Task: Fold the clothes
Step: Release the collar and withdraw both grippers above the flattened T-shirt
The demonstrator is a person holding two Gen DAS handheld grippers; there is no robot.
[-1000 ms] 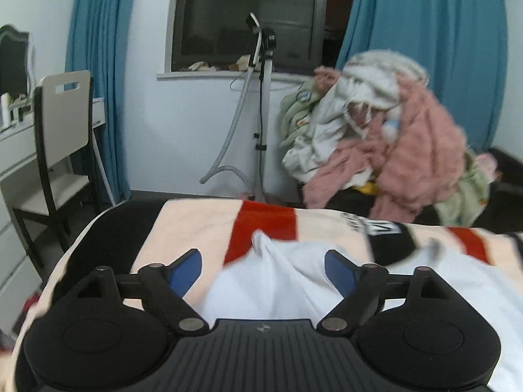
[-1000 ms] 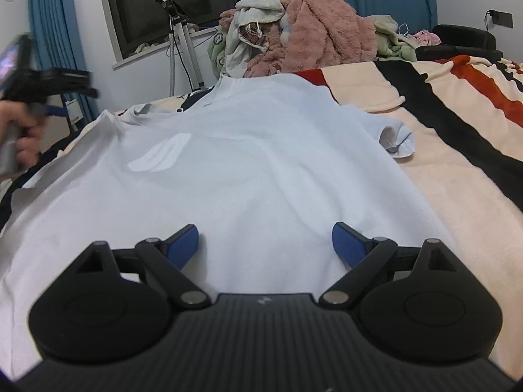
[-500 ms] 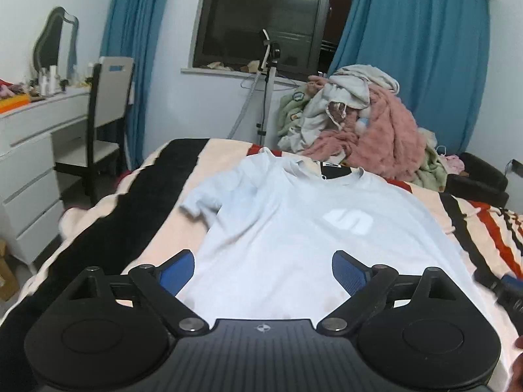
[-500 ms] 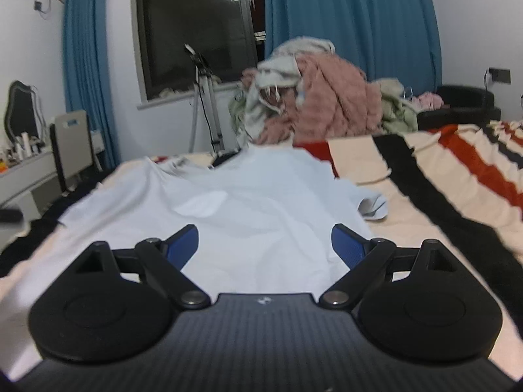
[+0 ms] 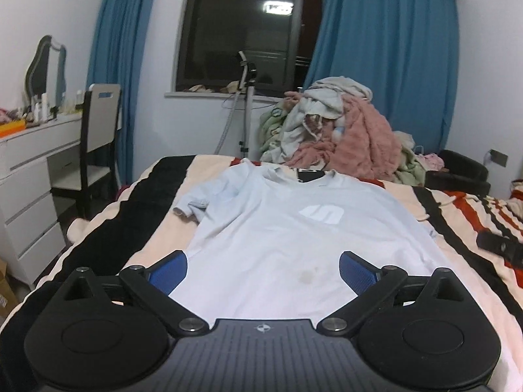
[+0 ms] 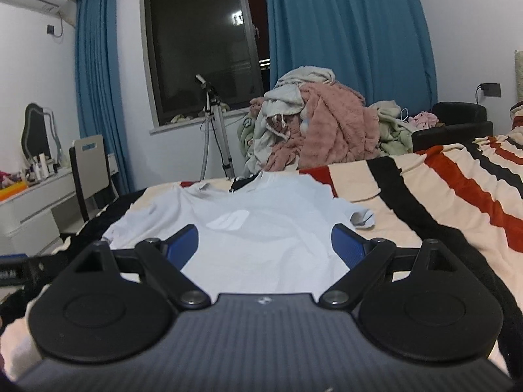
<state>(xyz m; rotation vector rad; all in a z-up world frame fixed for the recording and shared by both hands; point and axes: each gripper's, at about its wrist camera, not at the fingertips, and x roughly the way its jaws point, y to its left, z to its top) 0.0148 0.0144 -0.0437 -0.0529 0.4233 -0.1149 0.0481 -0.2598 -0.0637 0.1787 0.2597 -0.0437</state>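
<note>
A pale blue T-shirt [image 5: 294, 228] with a white logo lies spread flat, front up, on the striped bed blanket [image 5: 137, 228], collar at the far end. It also shows in the right wrist view [image 6: 261, 228]. My left gripper [image 5: 263, 269] is open and empty, above the shirt's near hem. My right gripper [image 6: 264, 245] is open and empty, raised above the near part of the shirt. Part of the right gripper [image 5: 500, 248] shows at the right edge of the left wrist view.
A pile of clothes [image 5: 343, 137] with a pink fleece sits beyond the bed's far end. A garment steamer stand [image 5: 246, 107] is by the window. A chair [image 5: 98, 137] and white dresser [image 5: 29, 176] are at the left. A black seat [image 6: 454, 124] is at the right.
Both grippers have pulled back from the collar end and risen. The whole shirt now lies in view, spread flat. Both stayed open.
</note>
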